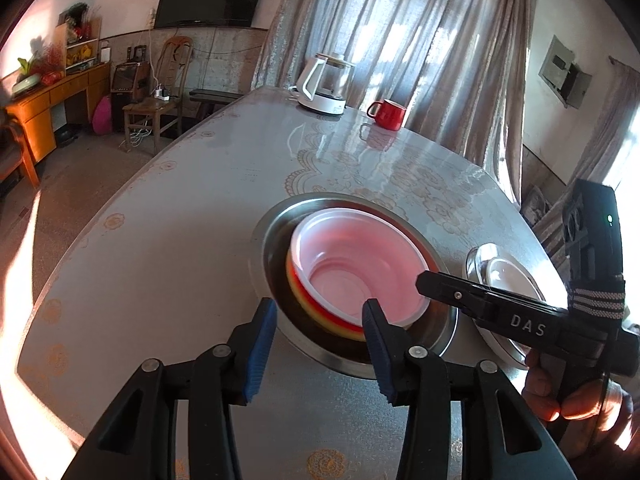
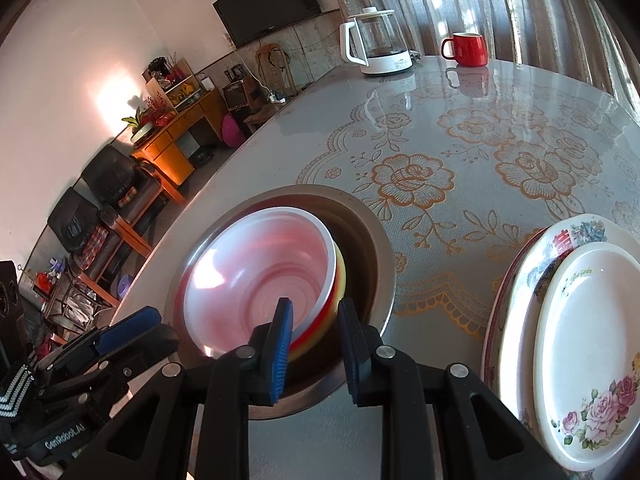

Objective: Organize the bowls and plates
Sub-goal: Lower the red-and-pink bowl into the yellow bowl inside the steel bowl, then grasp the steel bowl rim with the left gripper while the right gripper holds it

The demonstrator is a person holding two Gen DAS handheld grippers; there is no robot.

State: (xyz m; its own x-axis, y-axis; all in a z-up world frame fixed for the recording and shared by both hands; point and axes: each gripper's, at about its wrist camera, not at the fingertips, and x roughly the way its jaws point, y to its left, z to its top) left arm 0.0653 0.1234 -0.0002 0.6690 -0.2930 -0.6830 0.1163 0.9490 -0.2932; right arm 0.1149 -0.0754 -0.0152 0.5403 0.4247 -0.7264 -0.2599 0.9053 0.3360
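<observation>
"While the left gripper [image 1: 320, 340] stands spread with nothing pinched, what is the right gripper [image 2: 316, 352] doing?"

"Its jaws are narrow and straddle the near wall of the bowls [image 2: 260, 280]: one pad inside the top bowl, the other outside the stack. Whether the pads actually press I cannot tell; a dark gap shows by the outer one."

"And the bowls themselves?"

"Nested, white on top with red and yellow below, sitting in the steel basin [image 2: 376, 240] sunk in the table [image 2: 460, 140]. My guess is the stack was gathered there to keep it from sliding. The plates [image 2: 580, 340] are piled at 3 o'clock of the basin, smaller on larger."

"So why is the left one parked there?"

"It hangs at 6 o'clock of the basin, tips over the rim, probably clear of the stack so the right can work."

"Poses?"

"Both tilt downward. From the left camera the right gripper reaches in from 4 o'clock of the bowls, a hand [image 1: 560, 396] wrapped round its grip."
</observation>
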